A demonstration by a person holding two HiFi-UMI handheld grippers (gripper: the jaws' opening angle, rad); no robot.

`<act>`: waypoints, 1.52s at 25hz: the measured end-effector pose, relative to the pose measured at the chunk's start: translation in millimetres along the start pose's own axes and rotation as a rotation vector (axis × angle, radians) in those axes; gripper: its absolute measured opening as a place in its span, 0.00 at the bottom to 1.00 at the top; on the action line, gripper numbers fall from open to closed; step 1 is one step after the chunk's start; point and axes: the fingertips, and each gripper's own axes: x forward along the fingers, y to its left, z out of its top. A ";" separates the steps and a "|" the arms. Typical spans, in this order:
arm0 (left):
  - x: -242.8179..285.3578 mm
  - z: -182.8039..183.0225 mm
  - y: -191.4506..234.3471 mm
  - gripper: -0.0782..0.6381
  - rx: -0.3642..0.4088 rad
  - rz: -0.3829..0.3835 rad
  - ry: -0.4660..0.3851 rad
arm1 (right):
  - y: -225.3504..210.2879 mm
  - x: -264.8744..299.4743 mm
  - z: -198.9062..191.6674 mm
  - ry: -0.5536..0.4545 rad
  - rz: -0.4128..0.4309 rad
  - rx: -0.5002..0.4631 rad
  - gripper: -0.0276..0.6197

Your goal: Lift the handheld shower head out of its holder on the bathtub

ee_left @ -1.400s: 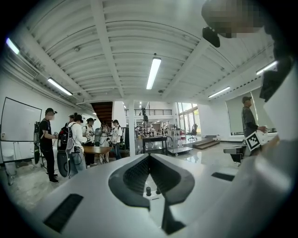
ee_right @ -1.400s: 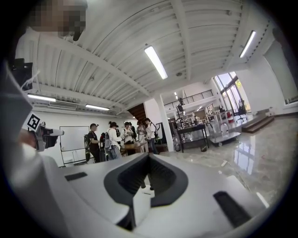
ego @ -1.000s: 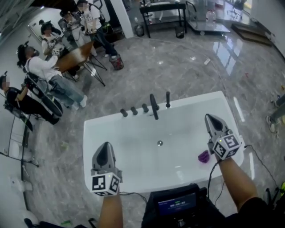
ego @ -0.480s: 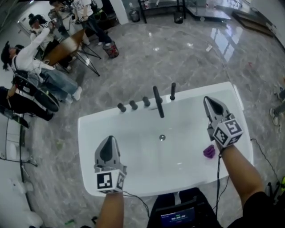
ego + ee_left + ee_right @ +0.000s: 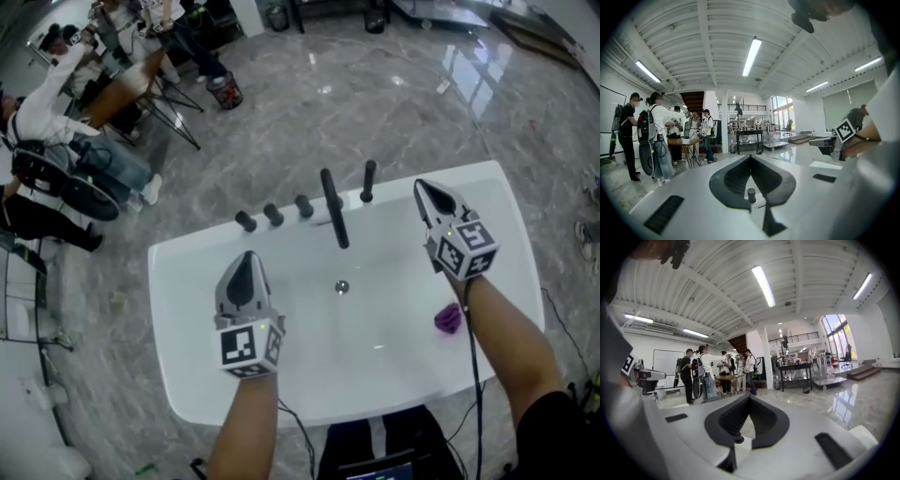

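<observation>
- a white bathtub (image 5: 173, 309) seen from steeply above, standing on a grey marbled floor (image 5: 375, 103).
- the black handheld shower head (image 5: 368, 178) stands upright in its holder (image 5: 367, 198) on the tub's far rim, just right of the long black spout (image 5: 335, 220). three black knobs (image 5: 274, 215) line the same rim to the spout's left.
- my left tongs (image 5: 246, 257) hang over the tub's left half, jaws pressed together at the tip, holding nothing.
- my right tongs (image 5: 421, 187) hang over the tub's far right part, near the shower head but apart from it, jaws likewise together and empty.
- a small purple thing (image 5: 448, 319) lies inside the tub beside my right forearm (image 5: 497, 347). the drain (image 5: 342, 287) sits mid-tub.
- people (image 5: 56, 103) gather beyond the tub's far left corner.
</observation>
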 end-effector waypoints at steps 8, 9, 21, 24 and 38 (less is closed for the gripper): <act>44.2 -42.8 -17.7 0.12 0.033 -0.044 -0.040 | -24.8 71.5 -60.1 0.081 0.008 0.010 0.05; 50.0 -50.3 -17.9 0.12 0.038 -0.040 -0.037 | -25.2 78.4 -69.8 0.092 0.012 -0.011 0.05; 60.7 -91.0 -35.1 0.12 0.024 -0.050 -0.003 | -39.4 118.6 -150.7 0.134 -0.001 -0.011 0.14; 57.9 -100.3 -36.4 0.12 0.032 -0.051 0.022 | -33.6 129.4 -154.3 0.132 0.014 -0.035 0.29; 39.7 -109.0 -10.0 0.12 -0.037 0.000 0.083 | -31.6 183.9 -173.8 0.179 0.056 -0.060 0.43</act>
